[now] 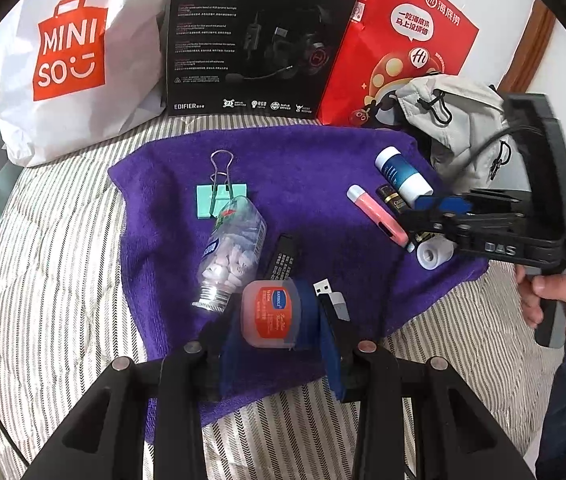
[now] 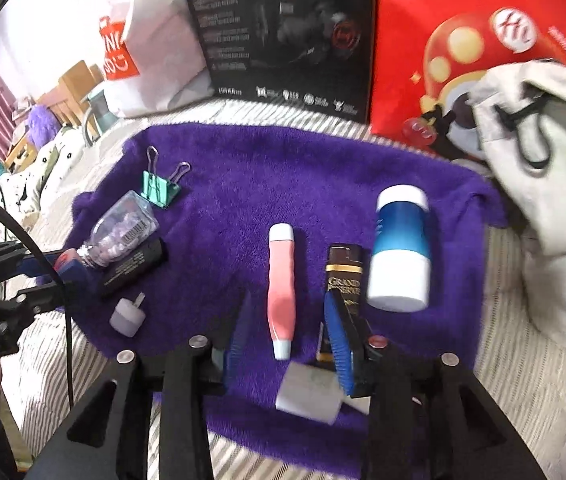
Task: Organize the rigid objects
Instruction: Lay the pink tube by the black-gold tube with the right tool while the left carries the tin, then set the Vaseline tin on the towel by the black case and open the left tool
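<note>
Striped bedding [image 1: 63, 264] fills the lower frame, with a purple towel [image 1: 303, 168] spread on it and bags and a black box [image 1: 259, 36] standing along the top.

I have the left gripper [image 1: 273, 320] at bottom centre, its jaws clamped on a small balm jar [image 1: 270, 312]. I think I am mid-sort, carrying the jar to a spot.

In the right view, the right gripper [image 2: 289, 344] sits low, jaws apart around the pink tube [image 2: 281, 292], not closed on it. A gold-and-black tube [image 2: 343, 276] and a blue bottle [image 2: 401, 252] lie just beside it.

Next I must set the jar down gently. Open room is in the towel's upper middle. The pill bottle [image 1: 233, 248], clip [image 1: 221, 196] and USB stick [image 1: 333, 300] crowd the left gripper.
</note>
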The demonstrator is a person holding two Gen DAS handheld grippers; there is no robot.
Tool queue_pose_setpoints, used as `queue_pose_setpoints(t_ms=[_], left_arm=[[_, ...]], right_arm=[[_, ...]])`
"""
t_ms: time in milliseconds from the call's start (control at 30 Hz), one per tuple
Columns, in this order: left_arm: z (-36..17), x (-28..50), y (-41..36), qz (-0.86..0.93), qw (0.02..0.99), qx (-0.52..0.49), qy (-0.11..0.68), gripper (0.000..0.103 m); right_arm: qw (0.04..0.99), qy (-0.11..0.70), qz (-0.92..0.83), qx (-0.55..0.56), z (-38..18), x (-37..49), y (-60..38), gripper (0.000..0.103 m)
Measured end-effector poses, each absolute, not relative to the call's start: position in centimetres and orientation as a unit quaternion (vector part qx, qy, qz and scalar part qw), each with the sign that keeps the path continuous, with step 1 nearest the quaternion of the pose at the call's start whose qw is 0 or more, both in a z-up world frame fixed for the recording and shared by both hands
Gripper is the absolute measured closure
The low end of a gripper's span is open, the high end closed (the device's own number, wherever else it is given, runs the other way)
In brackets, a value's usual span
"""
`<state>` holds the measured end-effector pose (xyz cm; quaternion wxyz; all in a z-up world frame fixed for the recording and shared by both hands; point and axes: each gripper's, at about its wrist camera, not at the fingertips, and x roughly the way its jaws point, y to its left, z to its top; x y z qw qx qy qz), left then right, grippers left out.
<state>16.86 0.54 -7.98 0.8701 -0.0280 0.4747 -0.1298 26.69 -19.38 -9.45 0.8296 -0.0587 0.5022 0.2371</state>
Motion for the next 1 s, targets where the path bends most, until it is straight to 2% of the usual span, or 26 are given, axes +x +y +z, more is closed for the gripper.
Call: queue_pose_setpoints(t_ms=[167,567,1000], left_arm=[[-7.7,17.1,0.0,-0.131,0.87,-0.025,0.475,0.069],[-8.6,20.1,-3.8,-0.141,0.862,0.004,0.486,0.069],[-11.4,23.8,-7.8,-0.152,0.848,0.055,0.505,0.069]], right_arm=[[0.84,0.488,0.235,-0.045,-7.6,24.6,-21.3,0.053],[0.847,0.479,0.231,-0.004,-6.0,18.7,-25.2,0.052],[0.839,0.498,0.213,0.044,-7.3,15.1,-27.9,0.052]])
